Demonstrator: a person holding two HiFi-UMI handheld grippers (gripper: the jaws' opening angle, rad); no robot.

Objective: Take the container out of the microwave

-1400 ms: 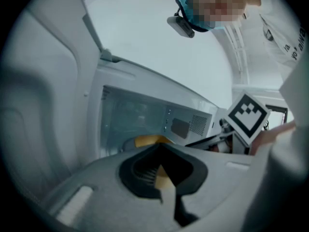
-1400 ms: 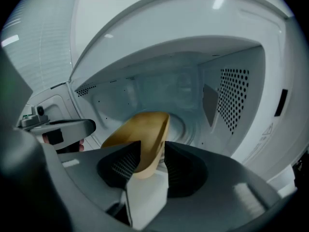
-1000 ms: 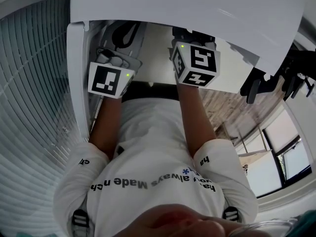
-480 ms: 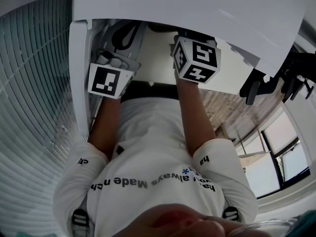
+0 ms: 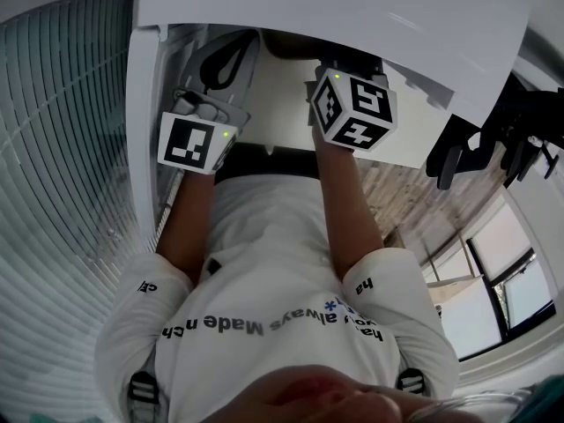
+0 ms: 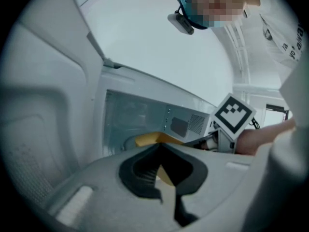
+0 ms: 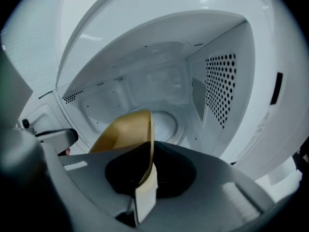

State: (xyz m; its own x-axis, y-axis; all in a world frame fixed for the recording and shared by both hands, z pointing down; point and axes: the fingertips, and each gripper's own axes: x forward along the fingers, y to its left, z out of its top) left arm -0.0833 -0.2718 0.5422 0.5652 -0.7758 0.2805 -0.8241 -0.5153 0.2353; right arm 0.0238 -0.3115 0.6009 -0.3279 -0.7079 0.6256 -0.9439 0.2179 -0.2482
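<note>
The right claw [image 7: 144, 190] has just been closing and now pinches the near rim of the yellow container [image 7: 123, 132], which is still inside the open microwave [image 7: 227, 81]. The grip looks made, so drawing the container out should come next. The left claw [image 6: 164, 197] is closed on nothing, near the opening

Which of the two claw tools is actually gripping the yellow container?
The right gripper: its jaws have just been closing and now pinch the rim of the yellow container. The left gripper sits short of it.
</note>
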